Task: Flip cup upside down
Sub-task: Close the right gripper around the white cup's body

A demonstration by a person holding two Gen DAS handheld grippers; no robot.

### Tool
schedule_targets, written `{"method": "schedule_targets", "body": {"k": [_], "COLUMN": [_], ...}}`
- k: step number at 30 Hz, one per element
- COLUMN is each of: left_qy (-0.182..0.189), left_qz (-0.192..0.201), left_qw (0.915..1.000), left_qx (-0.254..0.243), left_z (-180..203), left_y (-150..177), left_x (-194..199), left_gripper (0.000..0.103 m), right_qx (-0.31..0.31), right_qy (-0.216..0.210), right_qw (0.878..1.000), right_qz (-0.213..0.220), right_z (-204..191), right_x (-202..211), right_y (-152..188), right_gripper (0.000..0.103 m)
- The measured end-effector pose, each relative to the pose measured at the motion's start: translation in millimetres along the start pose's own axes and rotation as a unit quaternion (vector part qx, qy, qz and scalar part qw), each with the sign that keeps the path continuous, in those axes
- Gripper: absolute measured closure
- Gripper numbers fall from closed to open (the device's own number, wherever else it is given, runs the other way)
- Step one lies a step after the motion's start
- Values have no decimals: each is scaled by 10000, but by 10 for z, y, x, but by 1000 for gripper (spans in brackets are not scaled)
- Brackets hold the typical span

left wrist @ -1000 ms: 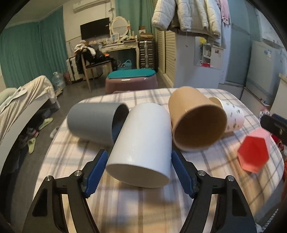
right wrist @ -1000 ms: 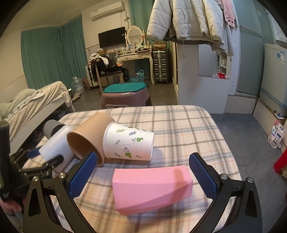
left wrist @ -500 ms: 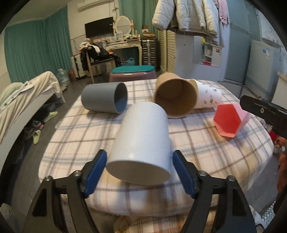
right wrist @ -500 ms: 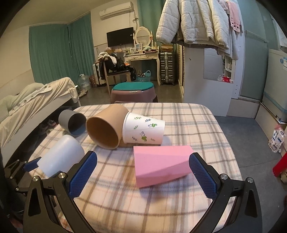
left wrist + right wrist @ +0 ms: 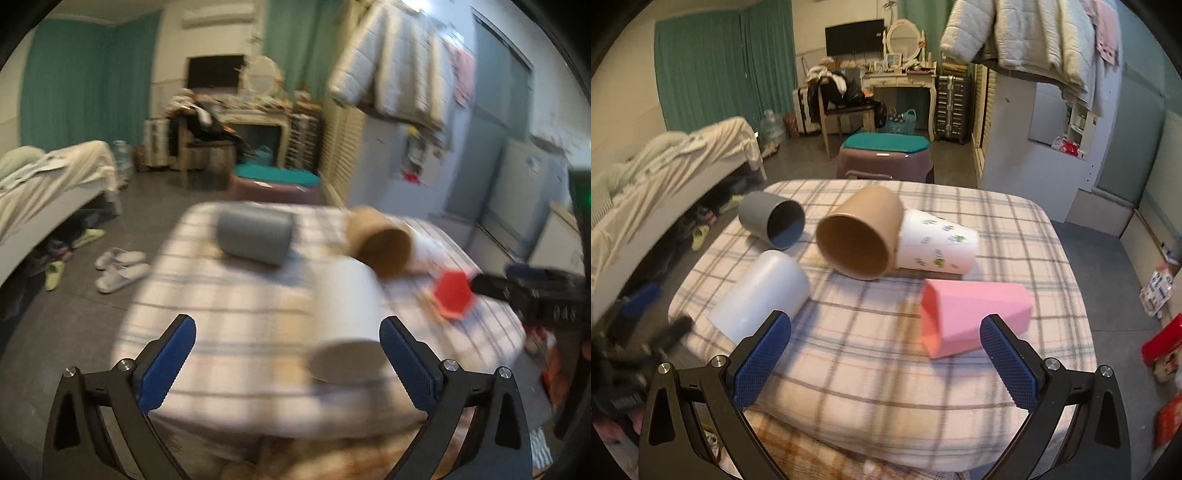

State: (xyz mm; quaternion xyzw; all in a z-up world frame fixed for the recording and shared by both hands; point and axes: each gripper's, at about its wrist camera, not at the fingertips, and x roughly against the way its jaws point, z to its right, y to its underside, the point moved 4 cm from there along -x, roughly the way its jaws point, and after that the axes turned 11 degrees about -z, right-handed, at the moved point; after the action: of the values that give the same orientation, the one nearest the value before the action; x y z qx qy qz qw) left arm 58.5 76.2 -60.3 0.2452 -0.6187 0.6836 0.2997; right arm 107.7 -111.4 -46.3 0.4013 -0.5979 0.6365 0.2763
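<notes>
Several cups lie on their sides on a checked tablecloth (image 5: 1015, 229): a white cup (image 5: 764, 291) at the front left, a grey cup (image 5: 772, 219), a brown paper cup (image 5: 860, 236), a white leaf-print cup (image 5: 938, 245) and a pink cup (image 5: 975, 317). My right gripper (image 5: 884, 358) is open and empty, back from the table's front edge. My left gripper (image 5: 288, 365) is open and empty; the blurred white cup (image 5: 345, 314) lies by its right finger (image 5: 402, 362), apart from the left one.
The left wrist view is blurred by motion and also shows the grey cup (image 5: 255, 236), brown cup (image 5: 380, 247) and pink cup (image 5: 452, 295). A bed (image 5: 665, 173) stands to the left, a stool (image 5: 884, 157) beyond the table, a cabinet (image 5: 1034, 147) at right.
Both grippers have pulled back from the table. My left gripper has opened wide and let go of the white cup, which now lies on the cloth. The pink cup has turned.
</notes>
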Motion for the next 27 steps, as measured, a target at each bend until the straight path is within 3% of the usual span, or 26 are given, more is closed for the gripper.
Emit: {"method": "schedule_targets", "body": {"k": [5,8,12,17,27], "left_qy": [-768,-990,-1071,-896,-431], "left_qz": [-36,-169,-239,-296,-484], "left_qw": [9961,9934,9921,9924,9961], "left_qx": [425,552,611,793,592], "left_z": [-711,-1022,-1344,-1466,-1265], "left_y": [-139,-136,-93,-59,-153], "left_x": [-20,-36,-52,-136,-400], "left_gripper": [0,0,0,0,0], "right_qx": [-24,58,173,181,-731], "right_qy": [-14,-449,-419,-546,-1339], "right_qw": [9992,9949,9935,9879,9558], "right_qz": [-400,-904,-1046,-1443,-2512], "right_z": [-330,-561,-787,-970,-893], "right_x": [-123,-252,-318,-484,-1051], "right_y": [-157,-226,-310,-383,-502], "right_gripper": [0,0,0,0,0]}}
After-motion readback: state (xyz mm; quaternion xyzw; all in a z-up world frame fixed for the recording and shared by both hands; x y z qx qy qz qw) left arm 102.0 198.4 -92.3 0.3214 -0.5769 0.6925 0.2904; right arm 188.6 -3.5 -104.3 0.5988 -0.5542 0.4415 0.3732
